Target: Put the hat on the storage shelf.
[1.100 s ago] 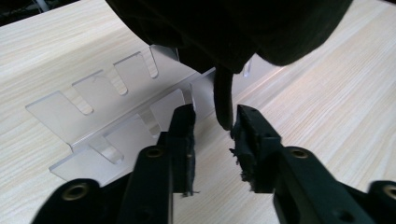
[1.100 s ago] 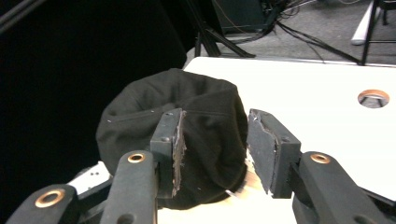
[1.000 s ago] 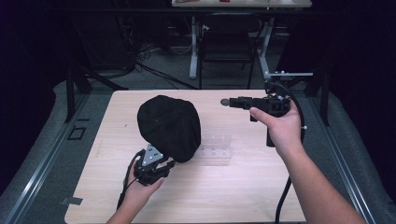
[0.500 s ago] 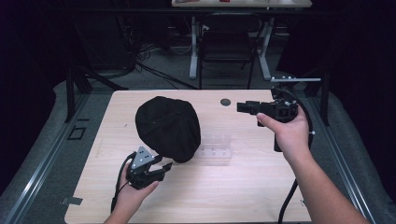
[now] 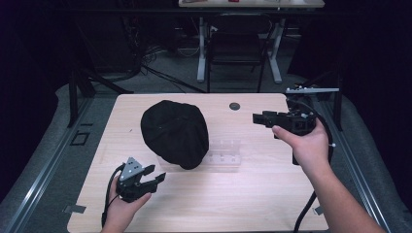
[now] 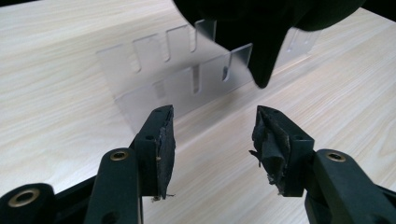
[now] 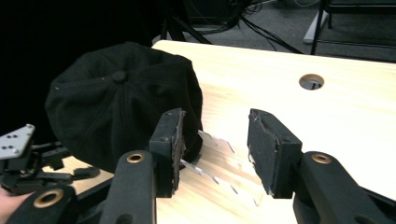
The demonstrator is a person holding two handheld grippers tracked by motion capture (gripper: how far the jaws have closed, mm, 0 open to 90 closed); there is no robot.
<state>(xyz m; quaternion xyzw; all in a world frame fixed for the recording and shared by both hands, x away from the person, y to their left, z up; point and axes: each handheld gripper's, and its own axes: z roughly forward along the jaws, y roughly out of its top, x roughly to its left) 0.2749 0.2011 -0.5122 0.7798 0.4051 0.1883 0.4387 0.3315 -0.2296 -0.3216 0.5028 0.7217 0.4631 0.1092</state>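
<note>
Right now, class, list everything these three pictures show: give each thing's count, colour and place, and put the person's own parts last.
cap: one, black, resting on the clear rack at mid-table.
slotted rack: one, clear plastic, under and right of the cap.
table: one, pale wood, with a round hole near its far edge.
chair: one, dark, beyond the table.
white legs: two, on either side of the chair.
left gripper: one, black with a grey plate, open, near the cap's front edge.
right gripper: one, black, open, above the table's right side.
forearms and hands: two, entering from the bottom.
</note>
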